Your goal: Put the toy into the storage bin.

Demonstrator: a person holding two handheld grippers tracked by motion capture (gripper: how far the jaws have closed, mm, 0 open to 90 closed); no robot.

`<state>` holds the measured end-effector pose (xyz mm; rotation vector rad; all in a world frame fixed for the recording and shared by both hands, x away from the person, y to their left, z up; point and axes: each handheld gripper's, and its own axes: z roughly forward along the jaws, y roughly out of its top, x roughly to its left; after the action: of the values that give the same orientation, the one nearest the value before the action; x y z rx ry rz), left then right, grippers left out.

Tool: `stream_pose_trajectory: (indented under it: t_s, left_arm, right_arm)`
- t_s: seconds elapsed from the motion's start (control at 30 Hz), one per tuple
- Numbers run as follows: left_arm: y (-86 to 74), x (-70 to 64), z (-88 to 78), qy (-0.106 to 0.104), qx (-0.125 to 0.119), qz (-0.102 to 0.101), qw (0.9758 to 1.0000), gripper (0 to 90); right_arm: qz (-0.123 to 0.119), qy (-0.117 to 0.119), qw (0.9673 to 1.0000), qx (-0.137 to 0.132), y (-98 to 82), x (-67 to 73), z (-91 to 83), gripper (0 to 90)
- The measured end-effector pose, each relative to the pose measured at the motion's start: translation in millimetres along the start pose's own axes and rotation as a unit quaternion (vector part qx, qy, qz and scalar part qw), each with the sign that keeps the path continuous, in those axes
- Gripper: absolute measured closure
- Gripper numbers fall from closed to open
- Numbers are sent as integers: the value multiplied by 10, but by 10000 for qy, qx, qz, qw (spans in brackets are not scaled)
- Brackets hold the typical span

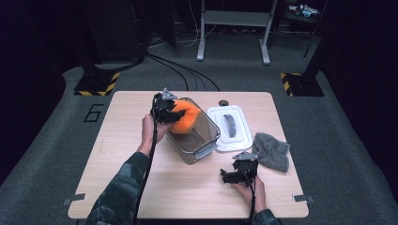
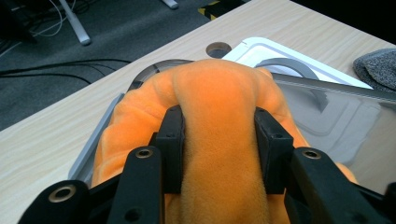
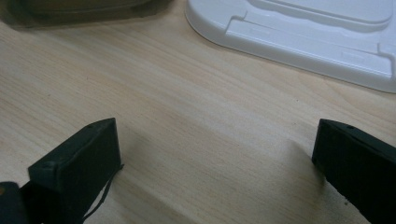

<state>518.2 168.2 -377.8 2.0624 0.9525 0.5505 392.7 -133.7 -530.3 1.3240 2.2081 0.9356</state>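
From my seat, much of the orange plush cloth [image 2: 219, 140] is hidden: in the left gripper view its lower part runs out of the bottom of the picture behind the black jaws, and in the high view my left hand-held gripper [image 1: 165, 108] covers its near-left side, so I cannot tell how far it reaches down into the clear bin [image 1: 206, 136]. The cloth sits bunched at the bin's far-left end, bulging above the rim, and the left hand-held gripper is clamped on it, one jaw pressing each side of a raised fold (the pads visibly dent the plush). My right hand-held gripper [image 1: 238, 172] rests low over the tabletop [image 1: 141, 187] near the front right, jaws standing wide apart with nothing but bare wood between them; in its own view the white lid [image 3: 299, 32] is cut off at the top and right, and a dim corner of the bin shows at upper left. The lid lies flat just beside the bin's right wall, and a grey cloth [image 1: 272, 151] lies just right of the lid, near the right hand-held gripper. A small round hole [image 1: 223, 102] sits by the tabletop's far edge, behind the lid. Open wood stretches along the whole left side and the front, while the right half is crowded.
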Motion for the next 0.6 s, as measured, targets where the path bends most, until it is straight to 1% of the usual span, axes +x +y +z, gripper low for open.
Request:
stream_pose_trajectory:
  t_s: [0.07, 0.1, 0.13, 0.17, 0.2, 0.23, 0.3, 0.33, 0.37, 0.4, 0.43, 0.5, 0.53, 0.6]
  left_arm:
    - [1, -3, 37, -40, 51, -37, 10000, 581]
    - [-2, 5, 47, -18, 127, -39, 9999, 568]
    - [-10, 12, 69, -38, 153, -95, 9998, 541]
    - [-17, 22, 79, -62, 277, -50, 9996, 528]
    - [-26, 17, 97, -17, 300, -102, 9995, 502]
    - [-33, 26, 108, -52, 374, -108, 9992, 463]
    - [-40, 20, 134, -34, 417, -143, 9990, 390]
    - [-43, 17, 136, -58, 399, -158, 9991, 356]
    - [-43, 9, 129, -57, 318, -207, 9993, 349]
    - [-34, 4, 109, -24, 295, -215, 9993, 318]
    - [-31, 3, 92, -50, 271, -230, 9994, 272]
    - [-34, 15, 62, -65, 298, -235, 9993, 242]
    - [-41, 22, 44, -96, 259, -299, 9992, 220]
    - [-54, 44, -13, -92, 258, -317, 9991, 200]
  right_arm:
    - [-1, 0, 10000, 1, 0, 0, 0, 4]
    - [1, -10, 10000, 2, 0, 1, -1, 5]
    - [3, -12, 10000, -4, -1, 2, -1, 5]
    - [2, -2, 10000, -12, -1, 2, -1, 5]
    - [19, -5, 10000, -2, -2, 4, -3, 5]
    - [15, -5, 10000, -4, -2, 3, -2, 5]
    - [-10, -6, 10000, -22, -2, 0, 0, 5]
    - [-6, -5, 10000, -18, -2, 0, -1, 5]
    - [-8, -6, 10000, -20, -2, 0, -1, 5]
    - [-7, -8, 10000, -22, -2, 0, -1, 5]
    - [-7, -8, 10000, -21, -3, 0, -1, 6]
    - [2, -17, 10000, -25, -2, 1, 0, 6]
    - [-3, -15, 10000, -24, -3, 1, -1, 6]
    - [-1, -16, 10000, -25, -3, 1, -1, 6]
